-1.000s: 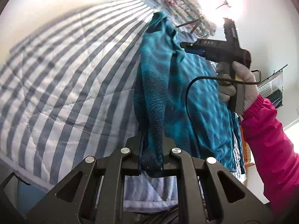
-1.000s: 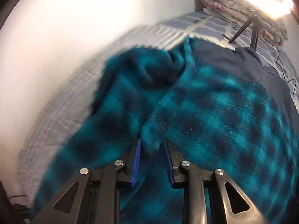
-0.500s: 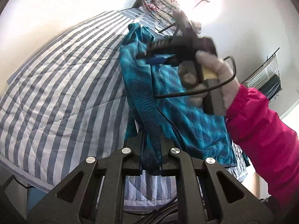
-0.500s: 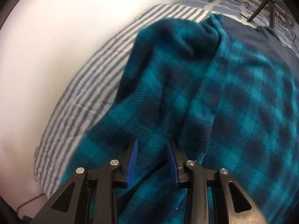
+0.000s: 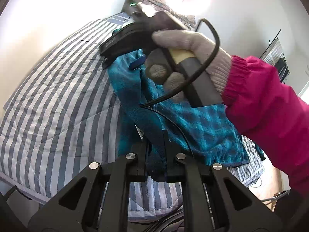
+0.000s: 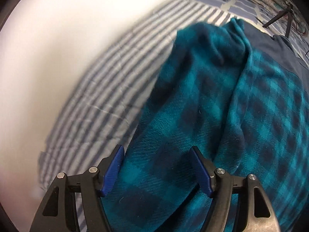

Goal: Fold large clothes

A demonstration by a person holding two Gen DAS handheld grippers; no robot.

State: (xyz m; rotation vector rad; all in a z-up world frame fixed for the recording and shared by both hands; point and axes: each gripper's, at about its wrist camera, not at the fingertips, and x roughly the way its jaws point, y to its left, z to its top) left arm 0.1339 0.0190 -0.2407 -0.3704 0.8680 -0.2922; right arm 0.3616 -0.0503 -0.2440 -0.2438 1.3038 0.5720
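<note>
My left gripper (image 5: pixel 155 154) pinching dark hem of teal-and-navy plaid fleece garment (image 5: pixel 195 127), lifted over blue-white striped quilted bedspread (image 5: pixel 58 104). My right gripper (image 6: pixel 157 171) fingers spread wide, fleece (image 6: pixel 222 116) between them, ungripped.

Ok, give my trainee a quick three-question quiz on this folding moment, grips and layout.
1. True or false: the left gripper is shut on the teal plaid fleece garment.
2. The right gripper fingers are: A) shut on nothing, B) open with fleece between them, C) out of view.
3. Fill in: the garment lies on a ____ quilt.

Key: 1 true. 2 B. 3 striped.
</note>
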